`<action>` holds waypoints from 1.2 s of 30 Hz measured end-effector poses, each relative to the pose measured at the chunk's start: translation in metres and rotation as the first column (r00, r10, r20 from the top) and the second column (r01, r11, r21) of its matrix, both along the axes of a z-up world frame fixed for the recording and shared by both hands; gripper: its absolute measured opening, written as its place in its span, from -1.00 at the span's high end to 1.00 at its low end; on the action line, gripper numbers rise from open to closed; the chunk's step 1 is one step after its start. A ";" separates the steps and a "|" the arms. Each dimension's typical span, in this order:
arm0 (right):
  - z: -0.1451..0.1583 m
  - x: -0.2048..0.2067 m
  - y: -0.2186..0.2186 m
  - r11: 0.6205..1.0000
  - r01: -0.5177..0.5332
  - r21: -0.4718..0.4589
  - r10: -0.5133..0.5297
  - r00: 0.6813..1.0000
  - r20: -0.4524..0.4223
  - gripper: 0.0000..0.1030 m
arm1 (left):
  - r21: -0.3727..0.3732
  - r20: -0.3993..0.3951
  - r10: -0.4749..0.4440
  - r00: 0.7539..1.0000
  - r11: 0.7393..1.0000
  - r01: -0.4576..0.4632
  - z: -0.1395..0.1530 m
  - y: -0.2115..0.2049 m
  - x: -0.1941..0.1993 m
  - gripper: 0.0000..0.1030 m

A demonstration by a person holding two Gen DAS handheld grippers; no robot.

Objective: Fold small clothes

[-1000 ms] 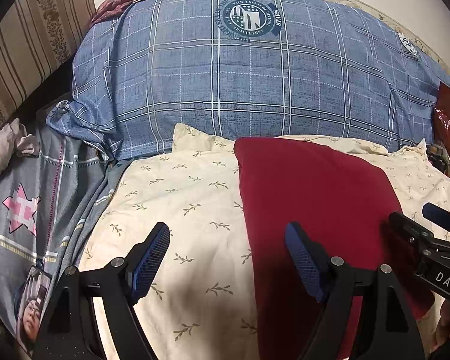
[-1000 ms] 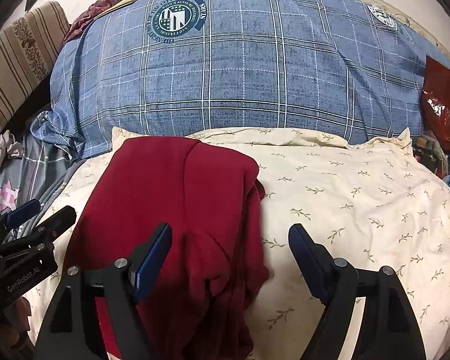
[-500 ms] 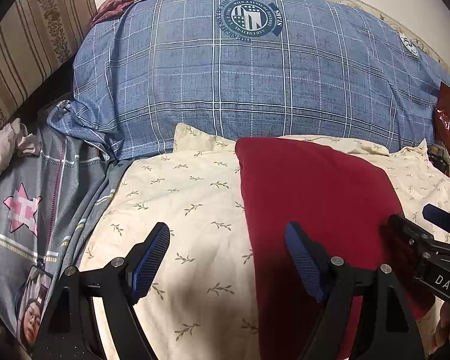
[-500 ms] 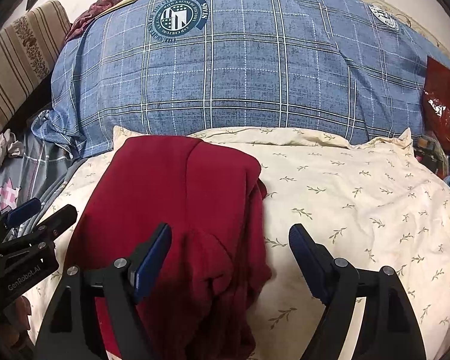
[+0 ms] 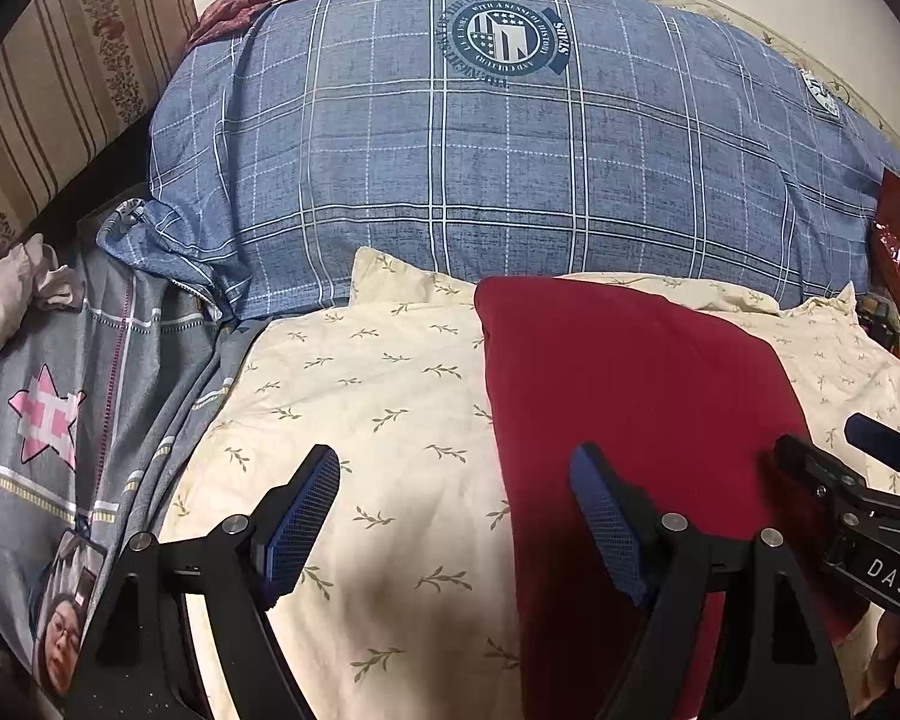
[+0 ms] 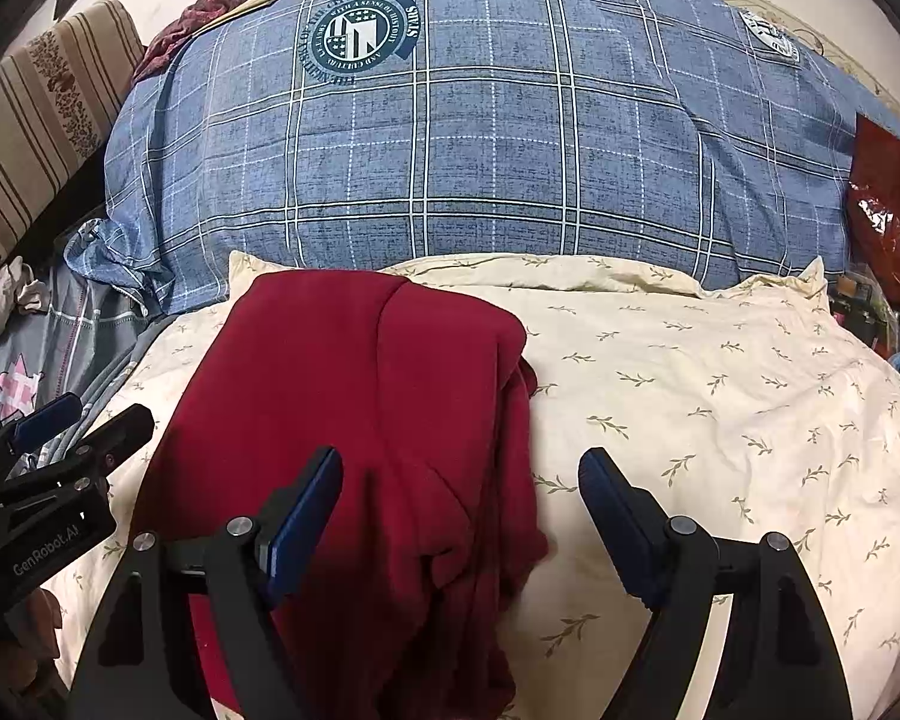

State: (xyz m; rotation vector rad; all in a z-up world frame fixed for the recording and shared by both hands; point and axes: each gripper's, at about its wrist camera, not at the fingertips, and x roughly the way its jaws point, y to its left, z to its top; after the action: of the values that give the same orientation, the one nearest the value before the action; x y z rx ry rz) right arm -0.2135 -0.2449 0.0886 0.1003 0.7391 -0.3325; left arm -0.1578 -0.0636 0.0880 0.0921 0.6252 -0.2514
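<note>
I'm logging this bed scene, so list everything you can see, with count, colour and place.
red garment: one, dark red, partly folded on the cream pillow
cream pillow: one, cream with leaf sprigs, in front
blue duvet: one, blue plaid with round badges, piled behind the pillow
grey sheet: one, grey with a pink star, left
striped cushion: one, beige striped, far left
red bag: one, shiny red, far right
left gripper: one, black, blue pads, open
right gripper: one, black, blue pads, open
</note>
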 end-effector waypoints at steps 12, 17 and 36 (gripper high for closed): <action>0.000 -0.001 0.001 1.000 0.000 0.003 0.000 1.000 -0.002 -0.61 | 0.001 -0.003 0.007 1.000 1.000 -0.007 0.001 0.000 0.001 -0.52; 0.000 -0.001 0.003 1.000 -0.004 0.000 0.004 1.000 -0.003 -0.61 | 0.001 -0.004 0.008 1.000 1.000 -0.008 0.001 -0.001 0.001 -0.52; -0.002 0.000 0.003 1.000 -0.004 0.006 0.004 1.000 -0.007 -0.62 | 0.004 -0.011 0.011 1.000 1.000 -0.011 -0.001 -0.002 0.002 -0.52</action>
State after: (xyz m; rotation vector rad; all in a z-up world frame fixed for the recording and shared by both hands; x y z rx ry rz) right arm -0.2131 -0.2417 0.0870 0.1034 0.7472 -0.3266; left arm -0.1557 -0.0657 0.0866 0.0910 0.6365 -0.2406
